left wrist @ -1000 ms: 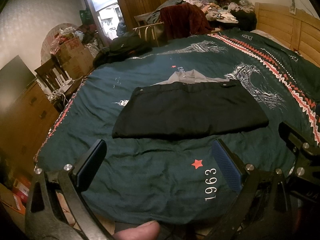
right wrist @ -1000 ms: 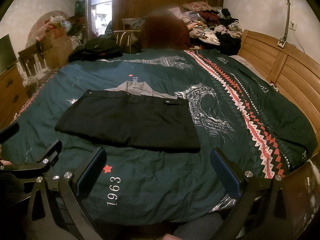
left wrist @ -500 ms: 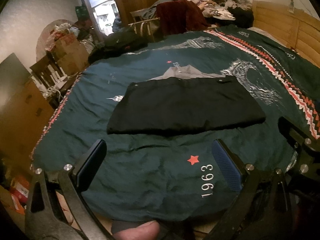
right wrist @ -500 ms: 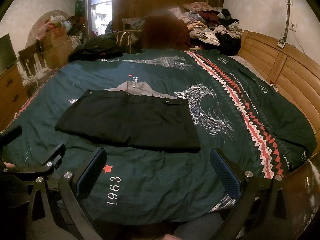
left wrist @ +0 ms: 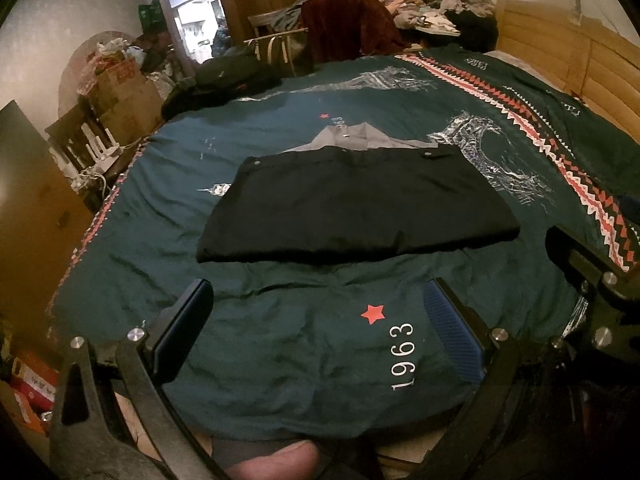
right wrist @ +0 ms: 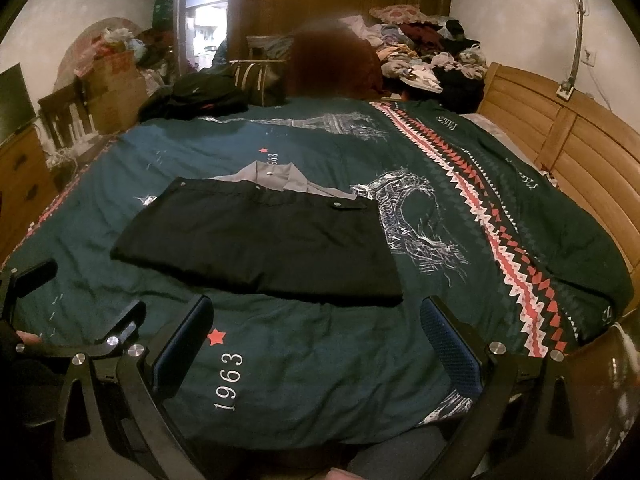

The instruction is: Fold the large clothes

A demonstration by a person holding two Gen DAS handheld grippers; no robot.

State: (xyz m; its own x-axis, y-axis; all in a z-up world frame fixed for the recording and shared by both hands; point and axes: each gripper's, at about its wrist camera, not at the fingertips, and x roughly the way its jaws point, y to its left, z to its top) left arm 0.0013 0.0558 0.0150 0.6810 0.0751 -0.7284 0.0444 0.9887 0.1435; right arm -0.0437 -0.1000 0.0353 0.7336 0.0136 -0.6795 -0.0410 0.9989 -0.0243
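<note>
L gripper [left wrist: 320,328] & R gripper [right wrist: 316,332] hovering at bed [right wrist: 560,240] near edge, jaws spread, empty | black garment [right wrist: 260,240] lying folded mid-bed | risk — one-sided pinch dragging layers, undoing fold

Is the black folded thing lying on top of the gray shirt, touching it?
Touching. In the right wrist view the black folded garment overlaps the gray shirt, covering all but its collar end, with no gap between them.

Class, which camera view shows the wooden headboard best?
The right wrist view: the wooden headboard runs unobstructed along the bed's right side. The left wrist view catches only its upper stretch at the frame's edge, partly blurred.
</note>
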